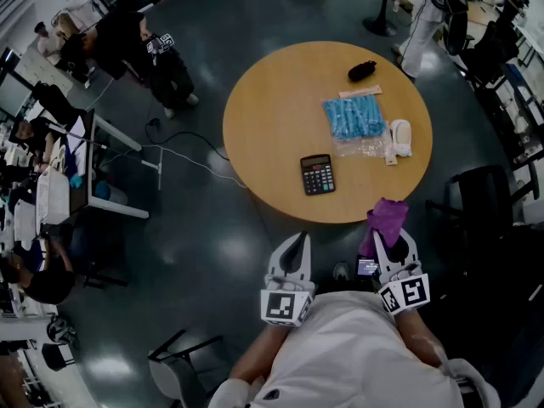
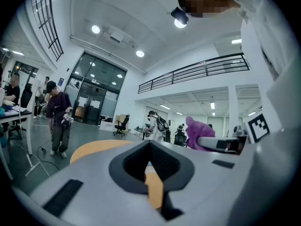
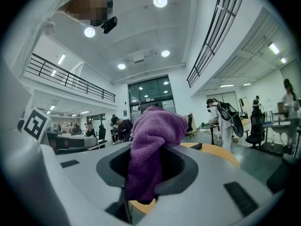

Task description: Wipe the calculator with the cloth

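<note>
Calculator (image 1: 318, 175): centre frame, on table (image 1: 263, 126), near its lower edge. Cloth (image 1: 388, 218): purple, clamped in right gripper (image 1: 393, 246), lower right. Left gripper (image 1: 297, 243): jaws closed, empty, lower centre.

We are in a big open-plan office or lab hall. Ahead of our fingers (image 1: 278, 268) a round wooden surface (image 1: 280, 126) stands on a dark glossy floor (image 1: 221, 253). Left of the fingers, people (image 1: 161, 62) gather by cluttered desks (image 1: 115, 204); right of them sits an office chair (image 1: 484, 198). Beyond the fingers rise a railed mezzanine (image 2: 202, 68), glass doors (image 2: 91, 95) and ceiling lights (image 3: 160, 1).
</note>
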`<control>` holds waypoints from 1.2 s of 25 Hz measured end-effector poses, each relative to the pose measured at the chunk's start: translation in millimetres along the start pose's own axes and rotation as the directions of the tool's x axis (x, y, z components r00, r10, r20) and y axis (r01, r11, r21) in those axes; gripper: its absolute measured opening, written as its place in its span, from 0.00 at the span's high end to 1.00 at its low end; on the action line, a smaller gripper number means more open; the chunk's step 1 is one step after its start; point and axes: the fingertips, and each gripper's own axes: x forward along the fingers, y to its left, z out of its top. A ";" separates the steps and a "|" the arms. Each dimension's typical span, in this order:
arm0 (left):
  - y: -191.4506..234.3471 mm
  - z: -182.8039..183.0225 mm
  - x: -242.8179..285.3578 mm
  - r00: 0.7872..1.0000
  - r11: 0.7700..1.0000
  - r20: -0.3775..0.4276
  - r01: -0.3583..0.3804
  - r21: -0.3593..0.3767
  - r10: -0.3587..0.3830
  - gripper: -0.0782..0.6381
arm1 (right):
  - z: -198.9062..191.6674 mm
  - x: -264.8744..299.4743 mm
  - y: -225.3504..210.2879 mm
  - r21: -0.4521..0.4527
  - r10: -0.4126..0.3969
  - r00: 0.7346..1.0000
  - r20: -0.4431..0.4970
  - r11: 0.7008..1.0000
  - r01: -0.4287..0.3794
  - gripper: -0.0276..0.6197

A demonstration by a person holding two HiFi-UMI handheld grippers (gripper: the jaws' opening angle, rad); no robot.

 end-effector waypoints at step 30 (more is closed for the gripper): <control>99.7 -39.9 122.6 0.986 0.997 -0.161 0.049 0.055 -0.039 0.88 | -22.5 94.3 -63.9 0.058 0.033 0.998 -0.048 0.998 -0.030 0.77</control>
